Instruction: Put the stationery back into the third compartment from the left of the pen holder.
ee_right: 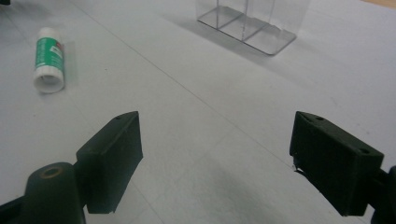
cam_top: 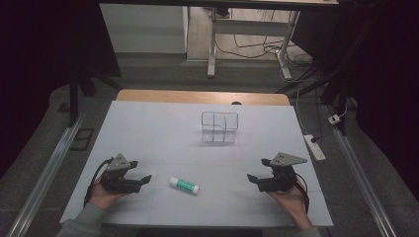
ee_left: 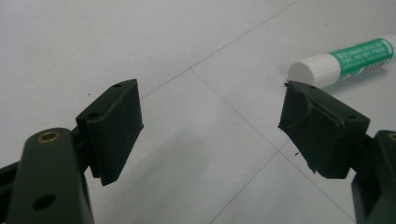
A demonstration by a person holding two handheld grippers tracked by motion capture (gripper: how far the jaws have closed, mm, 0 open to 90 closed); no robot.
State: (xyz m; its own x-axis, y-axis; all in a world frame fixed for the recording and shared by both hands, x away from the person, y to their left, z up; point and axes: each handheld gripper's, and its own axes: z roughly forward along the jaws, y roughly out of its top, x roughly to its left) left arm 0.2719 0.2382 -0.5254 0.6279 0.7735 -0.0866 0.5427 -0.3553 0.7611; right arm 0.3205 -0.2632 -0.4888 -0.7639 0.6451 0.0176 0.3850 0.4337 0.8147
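High view, table: the white table (cam_top: 163, 128) carries a glue stick, a clear box and both grippers.
High view, glue stick: the glue stick (cam_top: 184, 185) lies on its side near the front edge, between the two grippers, white cap toward the left gripper.
High view, clear box: the clear box (cam_top: 219, 127) stands farther back, near the middle of the table, with inner walls splitting it into compartments.
High view, left gripper: the left gripper (cam_top: 140, 171) rests low over the table in the person's left hand (cam_top: 104, 195), jaws spread apart and holding nothing; the glue stick lies near it, apart from the jaws.
High view, right gripper: the right gripper (cam_top: 258, 169) sits in the right hand (cam_top: 290, 203), jaws parted and holding nothing, well apart from the glue stick.

Left gripper view, jaws: both black jaws stand wide apart with bare table between them.
Left gripper view, glue stick: the glue stick (ee_left: 344, 61) lies just past the tip of the jaw at the right of this view, cap end nearest, outside the gap.

Right gripper view, jaws: wide apart, nothing between them.
Right gripper view, glue stick: the glue stick (ee_right: 49, 58) lies far off at upper left, beyond the jaws.
Right gripper view, clear box: the clear box (ee_right: 254, 21) stands at the top, well ahead of the jaws.
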